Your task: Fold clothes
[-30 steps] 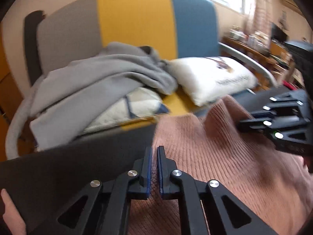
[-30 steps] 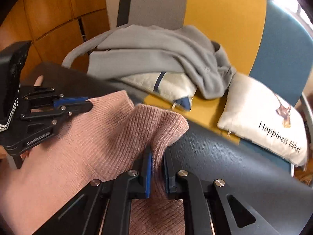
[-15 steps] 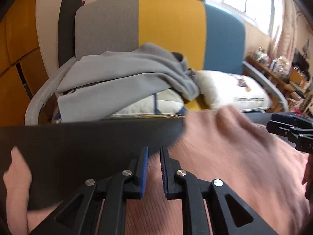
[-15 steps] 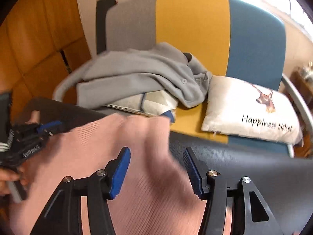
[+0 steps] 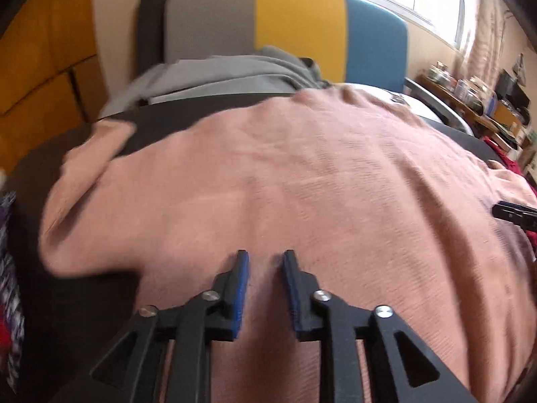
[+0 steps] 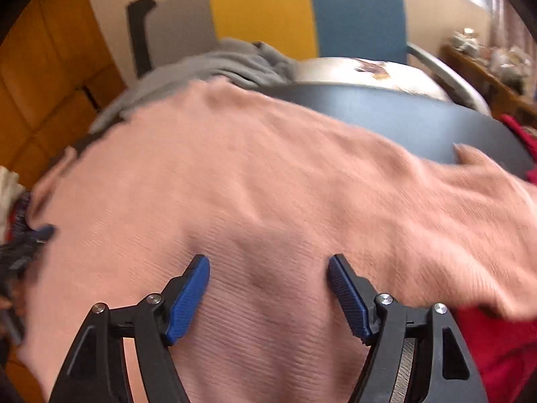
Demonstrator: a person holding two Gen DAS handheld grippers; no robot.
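A pink ribbed-knit sweater (image 5: 302, 181) lay spread over a dark, smooth, matte table (image 6: 386, 114), covering most of its top. The knit was soft and finely ribbed, with shallow wrinkles and a dip near the middle. In the left wrist view one sleeve (image 5: 90, 154) trailed toward the table's left side, its cuff resting on bare dark surface. In the right wrist view the other sleeve (image 6: 470, 181) stretched right, lying partly on a red garment (image 6: 496, 346) at the table's near right corner. The sweater's far hem stopped short of the table's far rim, leaving a curved strip of bare top; the widest open room lay at the far right.

The left gripper (image 5: 265, 288) hovered low over the sweater's near part, its blue-padded fingers (image 5: 240, 288) parted by a narrow gap with nothing between them, so it was released. The right gripper (image 6: 268, 295) also pointed forward over the knit, its ribbed blue pads (image 6: 189, 295) spread wide and gripping nothing. Whether either touched the cloth could not be told.

Beyond the table stood a sofa (image 5: 298, 30) with a back panelled in grey, yellow and blue fabric. On it lay a rumpled grey garment (image 5: 214, 77) and a white cushion (image 6: 362, 70). Orange-brown wood panelling (image 6: 50, 77) filled the left side.
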